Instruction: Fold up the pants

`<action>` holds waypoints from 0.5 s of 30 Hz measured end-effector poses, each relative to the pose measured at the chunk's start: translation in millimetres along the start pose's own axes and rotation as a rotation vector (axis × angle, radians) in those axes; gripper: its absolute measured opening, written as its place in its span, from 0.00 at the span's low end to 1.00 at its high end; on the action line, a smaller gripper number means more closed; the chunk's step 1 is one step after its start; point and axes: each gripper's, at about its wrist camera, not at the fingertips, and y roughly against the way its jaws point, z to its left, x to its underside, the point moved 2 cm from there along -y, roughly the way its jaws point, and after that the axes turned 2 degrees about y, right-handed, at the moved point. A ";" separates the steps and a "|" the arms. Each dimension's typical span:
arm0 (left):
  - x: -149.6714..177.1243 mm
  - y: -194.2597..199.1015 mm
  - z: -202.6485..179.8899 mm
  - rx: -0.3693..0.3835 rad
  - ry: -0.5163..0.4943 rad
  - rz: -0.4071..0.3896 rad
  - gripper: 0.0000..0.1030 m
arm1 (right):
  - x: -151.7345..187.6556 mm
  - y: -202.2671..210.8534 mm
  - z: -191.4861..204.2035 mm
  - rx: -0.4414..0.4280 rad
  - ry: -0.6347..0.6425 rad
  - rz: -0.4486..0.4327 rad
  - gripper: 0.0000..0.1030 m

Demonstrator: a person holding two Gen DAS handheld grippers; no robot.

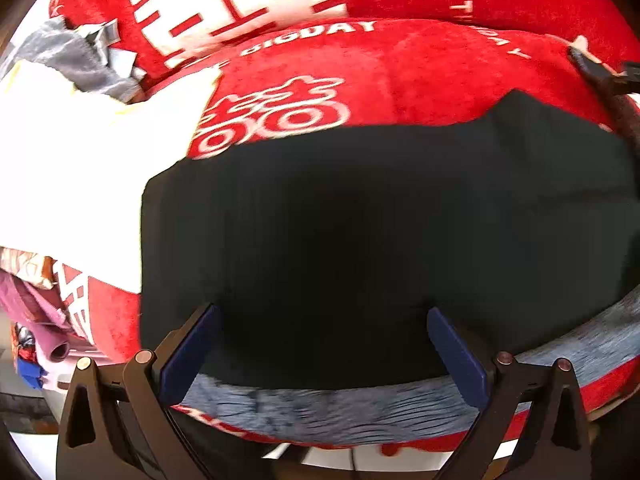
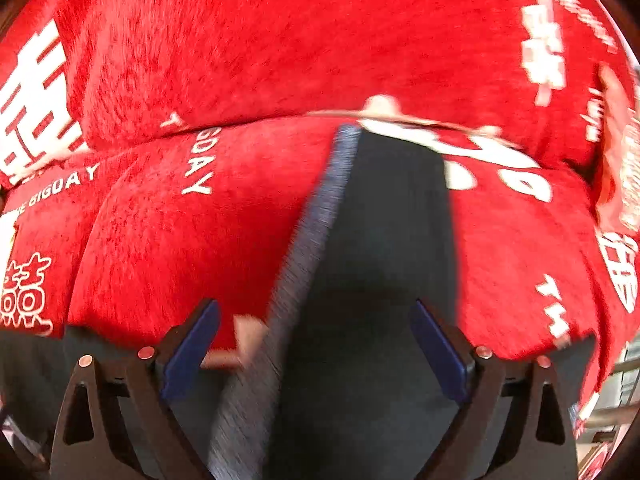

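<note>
Black pants (image 1: 360, 216) lie folded flat on a red plush blanket (image 1: 420, 68), with a grey ribbed waistband (image 1: 320, 412) along the near edge. My left gripper (image 1: 324, 344) is open just above the near edge of the pants, its blue pads (image 1: 188, 356) wide apart. In the right wrist view the pants (image 2: 392, 240) run away from me, with the grey waistband (image 2: 312, 232) on their left side. My right gripper (image 2: 316, 344) is open over them and holds nothing. The right gripper also shows at the far right of the left wrist view (image 1: 604, 76).
A white cloth (image 1: 80, 176) lies left of the pants. Grey fabric (image 1: 68, 56) sits behind it. Pink and patterned items (image 1: 32, 304) pile at the left edge. The red blanket (image 2: 240, 60) with white lettering covers the whole surface.
</note>
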 end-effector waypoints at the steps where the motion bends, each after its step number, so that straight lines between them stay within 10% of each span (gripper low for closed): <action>1: -3.9 3.9 -9.5 0.008 -0.014 -0.004 1.00 | -3.7 -8.9 4.7 0.016 0.011 0.025 0.97; 4: -17.5 19.8 -44.2 0.049 -0.085 -0.037 1.00 | -11.1 -51.5 11.7 0.163 0.042 0.160 0.97; 8: -24.7 29.0 -82.1 0.085 -0.163 -0.069 1.00 | -2.9 -48.7 -5.1 0.106 -0.026 0.143 0.98; 12: -20.8 19.0 -96.8 0.036 -0.188 -0.045 1.00 | 13.0 -26.3 -30.7 0.078 -0.032 0.116 0.24; 15: -15.8 15.4 -87.1 0.026 -0.178 -0.041 1.00 | 37.8 14.9 -65.0 0.067 -0.090 0.035 0.11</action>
